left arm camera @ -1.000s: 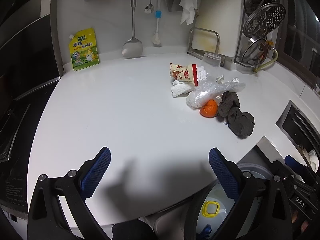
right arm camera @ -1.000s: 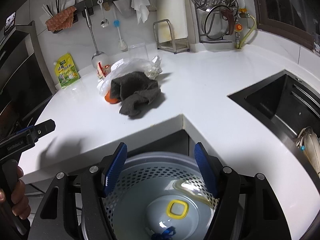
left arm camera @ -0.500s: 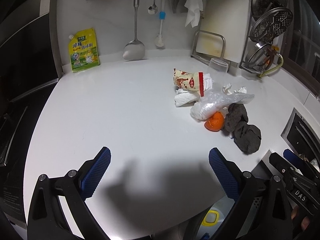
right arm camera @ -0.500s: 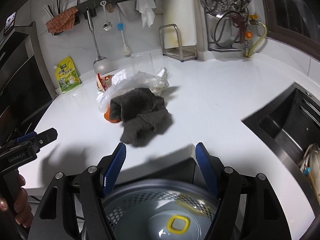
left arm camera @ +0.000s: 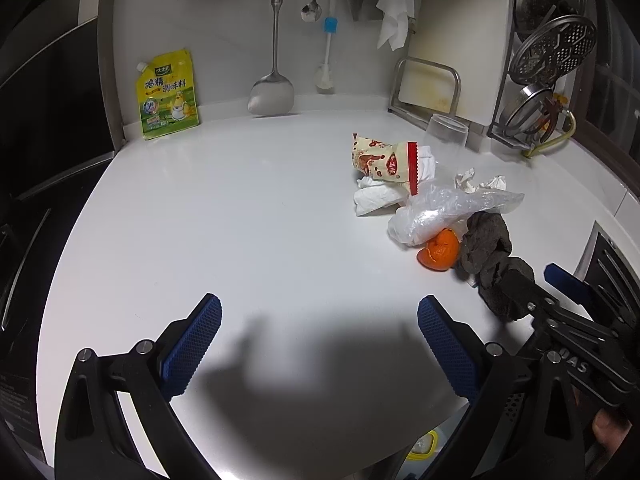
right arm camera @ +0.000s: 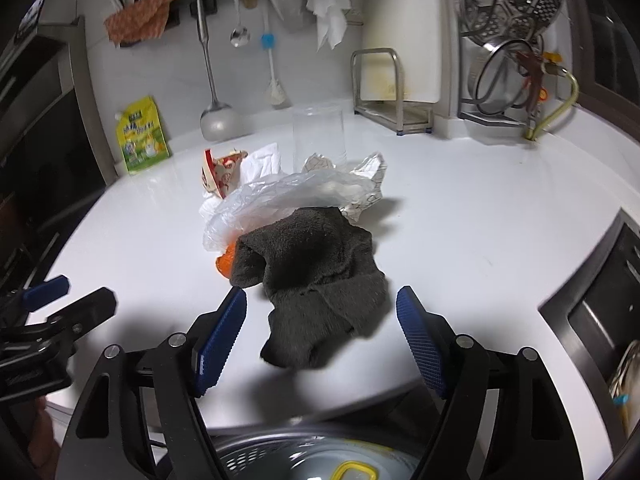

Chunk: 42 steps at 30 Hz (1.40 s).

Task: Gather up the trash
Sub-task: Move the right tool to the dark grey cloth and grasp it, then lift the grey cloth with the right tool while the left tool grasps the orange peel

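A pile of trash lies on the white counter [left arm camera: 240,240]: a red-and-cream snack wrapper [left arm camera: 384,160], crumpled white tissues [left arm camera: 376,198], a clear plastic bag [left arm camera: 444,212], an orange peel [left arm camera: 440,250] and a dark grey rag [left arm camera: 492,256]. In the right wrist view the rag [right arm camera: 316,276] lies just ahead of my right gripper [right arm camera: 322,334], which is open and empty, with the bag [right arm camera: 288,200] and wrapper [right arm camera: 222,174] behind it. My left gripper [left arm camera: 320,344] is open and empty over bare counter, left of the pile.
A perforated bin [right arm camera: 312,456] with a yellow-ringed lid sits below the counter edge. A clear glass [right arm camera: 319,138] stands behind the pile. A yellow seasoning pouch [left arm camera: 168,94], hanging utensils [left arm camera: 274,40], a cutting board rack [left arm camera: 428,84] and a sink [right arm camera: 600,312] at right surround the counter.
Both grippers have moved forward and up over the counter toward the pile. The bin has dropped to the bottom edge of the views. Both jaws stay open.
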Tool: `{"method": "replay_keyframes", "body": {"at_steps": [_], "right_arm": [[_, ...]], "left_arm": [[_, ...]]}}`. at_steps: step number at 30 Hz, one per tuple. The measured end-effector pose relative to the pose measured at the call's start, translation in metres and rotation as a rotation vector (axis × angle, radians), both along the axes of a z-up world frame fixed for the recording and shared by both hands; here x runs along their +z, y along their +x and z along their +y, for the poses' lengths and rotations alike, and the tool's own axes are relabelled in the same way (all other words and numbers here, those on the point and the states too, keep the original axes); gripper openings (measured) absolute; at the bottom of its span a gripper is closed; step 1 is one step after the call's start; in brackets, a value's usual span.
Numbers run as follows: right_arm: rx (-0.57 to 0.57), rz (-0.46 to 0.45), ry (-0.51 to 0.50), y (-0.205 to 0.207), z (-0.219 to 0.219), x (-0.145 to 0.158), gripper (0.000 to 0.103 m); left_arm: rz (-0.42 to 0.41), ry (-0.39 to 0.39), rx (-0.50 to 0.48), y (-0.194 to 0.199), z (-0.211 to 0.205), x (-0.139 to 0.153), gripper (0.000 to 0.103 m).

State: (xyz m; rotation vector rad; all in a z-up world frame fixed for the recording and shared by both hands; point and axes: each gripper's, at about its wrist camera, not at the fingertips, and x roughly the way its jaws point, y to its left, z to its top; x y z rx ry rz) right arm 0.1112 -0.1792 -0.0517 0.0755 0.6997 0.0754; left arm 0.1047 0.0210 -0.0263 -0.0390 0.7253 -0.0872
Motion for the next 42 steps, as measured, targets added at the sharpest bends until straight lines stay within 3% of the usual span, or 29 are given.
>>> {"method": "replay_keyframes", "body": {"at_steps": [4, 10, 16, 17, 32, 42], "right_arm": [[-0.013, 0.035, -0.052, 0.015, 0.001, -0.009, 0.074], [-0.011, 0.066, -0.039, 0.029, -0.004, -0.016, 0.073], [0.040, 0.082, 0.017, 0.027, -0.008, -0.017, 0.043], [0.041, 0.079, 0.030, 0.025, -0.009, -0.017, 0.034], [-0.044, -0.058, 0.221, -0.022, -0.078, 0.006, 0.029], [-0.078, -0.082, 0.261, -0.044, -0.105, 0.001, 0.029]], "left_arm": [[-0.001, -0.001, 0.000, 0.000, 0.000, 0.000, 0.097], [0.004, -0.008, -0.006, -0.001, -0.002, 0.000, 0.097], [0.004, -0.010, -0.017, -0.002, -0.010, 0.000, 0.097], [0.005, -0.011, -0.020, -0.002, -0.012, 0.001, 0.097], [0.057, -0.057, -0.073, 0.016, -0.049, -0.010, 0.097], [0.103, -0.067, -0.036, 0.046, -0.069, -0.017, 0.097]]}}
